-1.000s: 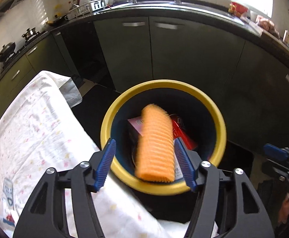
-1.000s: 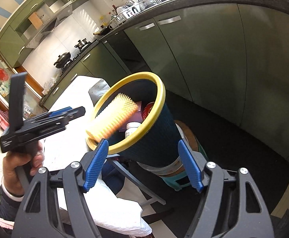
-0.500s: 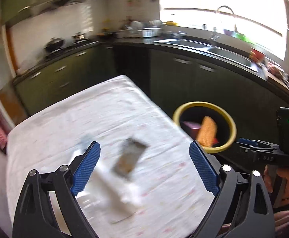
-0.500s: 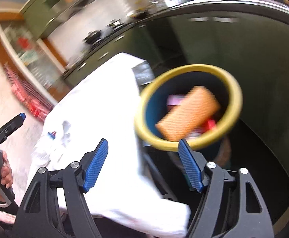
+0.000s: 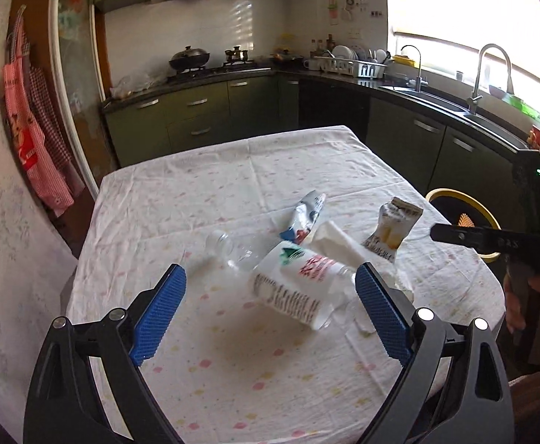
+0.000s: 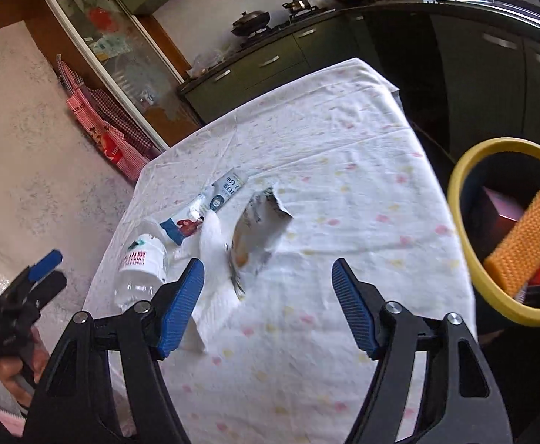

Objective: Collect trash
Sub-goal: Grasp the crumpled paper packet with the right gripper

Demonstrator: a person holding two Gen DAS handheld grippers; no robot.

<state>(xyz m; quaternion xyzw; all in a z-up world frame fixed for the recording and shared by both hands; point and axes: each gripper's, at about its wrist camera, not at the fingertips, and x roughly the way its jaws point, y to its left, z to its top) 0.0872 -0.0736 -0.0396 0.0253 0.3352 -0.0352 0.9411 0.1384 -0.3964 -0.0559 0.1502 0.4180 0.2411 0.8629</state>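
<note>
Left gripper (image 5: 270, 310) spread wide, jaws just opened, nothing pinched; right gripper (image 6: 268, 305) also apart and empty. Hovering over the table (image 5: 195, 185), plastic bottle (image 5: 299, 288) lying on its side between the left pads, beside wrappers and a tissue. Probably light, smooth, easily crushed and prone to roll; best squeezed gently across the labelled middle. Bin (image 6: 466, 259) just beyond the table edge.

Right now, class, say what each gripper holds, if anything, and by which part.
Nothing is held. The left gripper stands open above the plastic bottle, not touching it; the right gripper is open over the tablecloth.
</note>
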